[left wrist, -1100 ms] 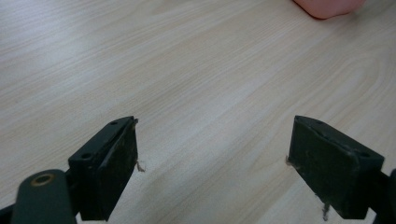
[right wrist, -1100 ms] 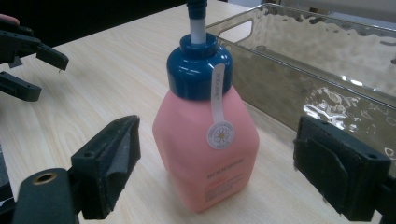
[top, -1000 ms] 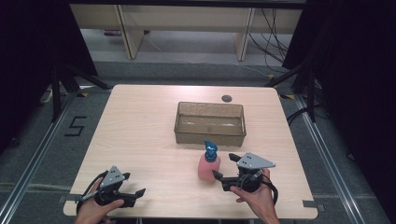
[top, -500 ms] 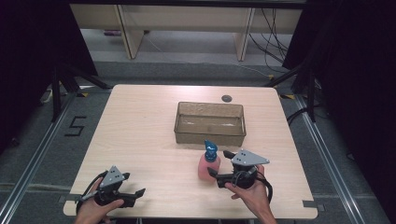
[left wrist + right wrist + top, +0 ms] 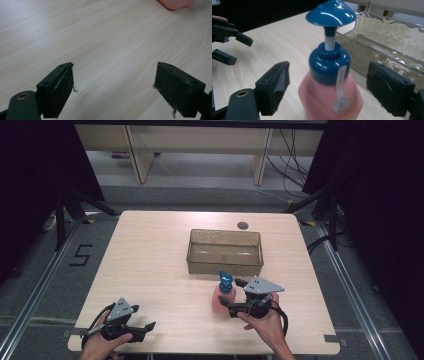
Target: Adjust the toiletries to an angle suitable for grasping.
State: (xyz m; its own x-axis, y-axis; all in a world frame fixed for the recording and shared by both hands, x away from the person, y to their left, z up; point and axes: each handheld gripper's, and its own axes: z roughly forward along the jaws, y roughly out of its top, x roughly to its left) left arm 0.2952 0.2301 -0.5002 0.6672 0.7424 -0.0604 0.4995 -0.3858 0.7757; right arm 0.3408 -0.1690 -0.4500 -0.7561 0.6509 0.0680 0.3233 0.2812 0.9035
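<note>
One pink bottle (image 5: 224, 296), one bin (image 5: 224, 252) — two tongs

Lab: bare table (image 5: 150, 250), taped floor markings (image 5: 80, 255), cables (image 5: 292, 150).

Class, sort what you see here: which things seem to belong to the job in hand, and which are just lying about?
Likely in the job:
- pink pump bottle, standing between the open right tongs
- clear bin, just behind the bottle

Lying about, or idle:
- small dark disc beyond the bin
- left tongs, open over bare table
</note>
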